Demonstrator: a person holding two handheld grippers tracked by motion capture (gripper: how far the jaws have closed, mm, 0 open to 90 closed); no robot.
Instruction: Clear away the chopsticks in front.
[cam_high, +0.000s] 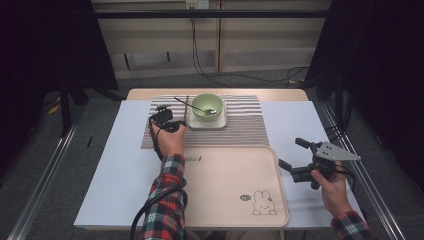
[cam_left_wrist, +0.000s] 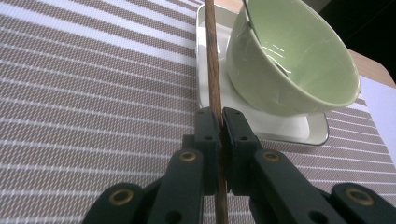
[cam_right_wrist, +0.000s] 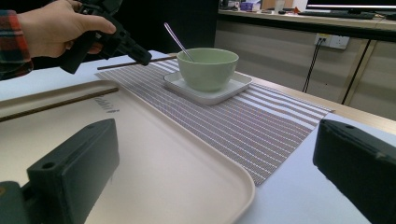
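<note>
Gripping a thin brown chopstick (cam_left_wrist: 214, 70), the left gripper (cam_left_wrist: 219, 123) has its jaws closed tight on the shaft, just beside the white square saucer (cam_left_wrist: 308, 128) on the striped placemat (cam_left_wrist: 84, 93). The stick is probably light, stiff and smooth, so it may pivot or slide if held near one end; a hold nearer mid-length should steady it. How far along the shaft the jaws sit is hard to judge. The green bowl (cam_high: 208, 106) holds a metal spoon (cam_high: 192, 106) and would tip if knocked. The right gripper (cam_high: 295, 152) hangs wide open and empty beside the beige tray (cam_high: 230, 195).
</note>
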